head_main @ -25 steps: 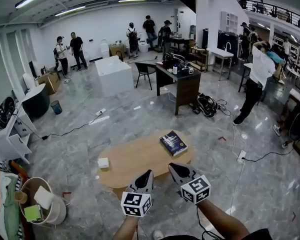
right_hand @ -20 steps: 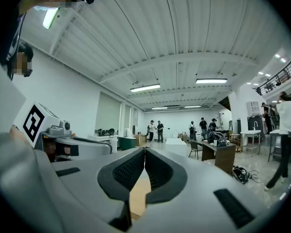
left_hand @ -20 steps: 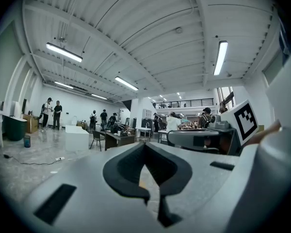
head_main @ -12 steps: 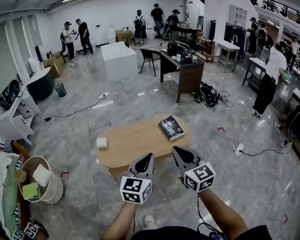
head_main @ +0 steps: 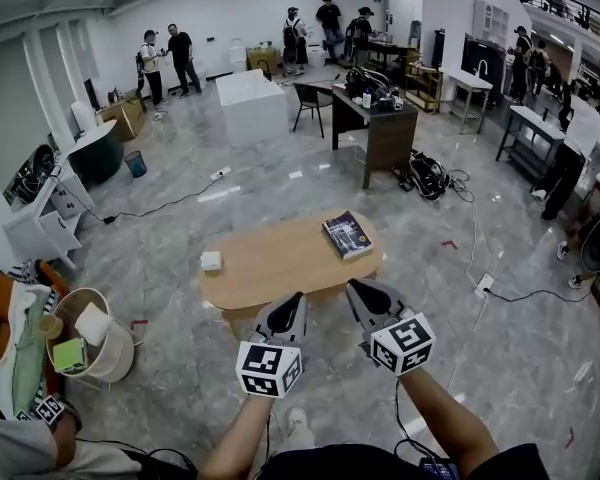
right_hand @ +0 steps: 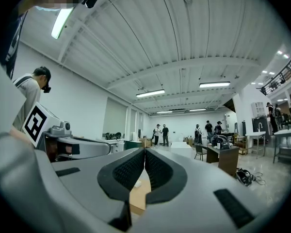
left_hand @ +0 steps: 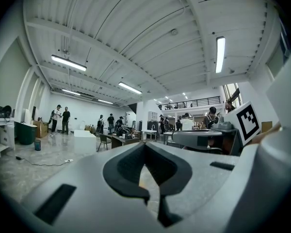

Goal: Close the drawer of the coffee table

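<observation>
Wooden coffee table [head_main: 280, 263] lay just ahead of and below both sets of jaws, its drawer hidden under the top, so open or already shut both fitted. The left gripper [head_main: 294, 300] and right gripper [head_main: 352, 288] hung side by side, all jaws pressed together on nothing. Were the drawer open, a push would call for tips lowered to its front.

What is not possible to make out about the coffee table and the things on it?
- Drawer: head view, the table top, the left gripper and the right gripper cover the near side; open or shut is unclear.
- Book title: head view, too small.
- White box: head view, too small to identify.
- Table, gripper views: shut fingers hide nearly all.
</observation>
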The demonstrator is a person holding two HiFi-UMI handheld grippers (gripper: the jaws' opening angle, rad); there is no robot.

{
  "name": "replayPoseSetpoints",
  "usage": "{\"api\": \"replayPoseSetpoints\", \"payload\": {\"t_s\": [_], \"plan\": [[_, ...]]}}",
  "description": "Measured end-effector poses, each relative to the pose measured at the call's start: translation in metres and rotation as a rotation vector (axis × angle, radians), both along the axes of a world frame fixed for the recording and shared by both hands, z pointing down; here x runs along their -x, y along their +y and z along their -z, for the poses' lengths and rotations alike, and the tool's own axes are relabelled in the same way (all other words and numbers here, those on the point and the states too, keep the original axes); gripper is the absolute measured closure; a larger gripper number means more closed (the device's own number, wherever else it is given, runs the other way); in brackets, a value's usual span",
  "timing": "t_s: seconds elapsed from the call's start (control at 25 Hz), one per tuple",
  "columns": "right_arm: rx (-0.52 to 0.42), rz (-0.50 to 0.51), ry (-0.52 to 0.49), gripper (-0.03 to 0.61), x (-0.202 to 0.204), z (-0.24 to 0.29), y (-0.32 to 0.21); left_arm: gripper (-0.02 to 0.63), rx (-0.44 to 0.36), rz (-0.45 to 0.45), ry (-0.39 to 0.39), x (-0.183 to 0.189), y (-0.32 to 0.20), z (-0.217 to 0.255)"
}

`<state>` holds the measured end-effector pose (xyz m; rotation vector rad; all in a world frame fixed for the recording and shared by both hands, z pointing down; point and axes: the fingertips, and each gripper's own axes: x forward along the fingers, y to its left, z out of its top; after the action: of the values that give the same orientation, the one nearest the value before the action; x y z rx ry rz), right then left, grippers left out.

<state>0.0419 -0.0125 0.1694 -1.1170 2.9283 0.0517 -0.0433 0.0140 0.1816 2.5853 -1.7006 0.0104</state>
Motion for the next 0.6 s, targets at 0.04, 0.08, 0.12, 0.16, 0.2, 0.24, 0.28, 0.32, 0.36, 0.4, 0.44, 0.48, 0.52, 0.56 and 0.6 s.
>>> {"api": "replayPoseSetpoints", "payload": {"t_s": [0.04, 0.08, 0.12, 0.16, 0.2, 0.24, 0.28, 0.32, 0.36, 0.4, 0.44, 0.48, 0.52, 0.56, 0.6], "plan": [[-0.002, 0.003, -0.002, 0.560, -0.002, 0.001, 0.004, 0.614, -0.002, 0.003, -0.002, -0.002, 0.004, 0.001], [-0.005, 0.007, -0.003, 0.560, -0.003, 0.003, 0.007, 0.615, -0.003, 0.006, -0.003, -0.004, 0.008, 0.002], [-0.007, 0.009, -0.004, 0.560, -0.004, 0.004, 0.011, 0.614, -0.005, 0.008, -0.003, -0.005, 0.012, 0.003], [-0.009, 0.012, -0.005, 0.560, -0.005, 0.004, 0.014, 0.614, -0.007, 0.009, -0.004, -0.006, 0.015, 0.004], [-0.011, 0.013, -0.006, 0.560, -0.006, 0.005, 0.017, 0.615, -0.008, 0.010, -0.005, -0.007, 0.018, 0.004], [-0.013, 0.014, -0.007, 0.560, -0.007, 0.005, 0.020, 0.614, -0.010, 0.010, -0.006, -0.008, 0.020, 0.005], [-0.014, 0.015, -0.009, 0.560, -0.008, 0.005, 0.022, 0.614, -0.012, 0.011, -0.007, -0.009, 0.022, 0.005], [-0.014, 0.016, -0.012, 0.560, -0.008, 0.006, 0.025, 0.615, -0.014, 0.011, -0.008, -0.010, 0.025, 0.006], [-0.015, 0.018, -0.015, 0.560, -0.008, 0.006, 0.028, 0.614, -0.016, 0.011, -0.009, -0.010, 0.027, 0.007], [-0.016, 0.019, -0.017, 0.560, -0.009, 0.007, 0.031, 0.614, -0.018, 0.012, -0.009, -0.011, 0.030, 0.008], [-0.016, 0.019, -0.018, 0.560, -0.010, 0.008, 0.033, 0.615, -0.020, 0.012, -0.010, -0.011, 0.032, 0.009], [-0.016, 0.020, -0.018, 0.560, -0.011, 0.008, 0.035, 0.614, -0.022, 0.013, -0.011, -0.012, 0.034, 0.010], [-0.015, 0.020, -0.019, 0.560, -0.012, 0.008, 0.036, 0.614, -0.024, 0.014, -0.012, -0.013, 0.036, 0.011], [-0.015, 0.020, -0.020, 0.560, -0.014, 0.008, 0.037, 0.614, -0.025, 0.015, -0.013, -0.015, 0.037, 0.011], [-0.014, 0.020, -0.021, 0.560, -0.016, 0.007, 0.039, 0.614, -0.026, 0.017, -0.014, -0.017, 0.039, 0.011]]}}
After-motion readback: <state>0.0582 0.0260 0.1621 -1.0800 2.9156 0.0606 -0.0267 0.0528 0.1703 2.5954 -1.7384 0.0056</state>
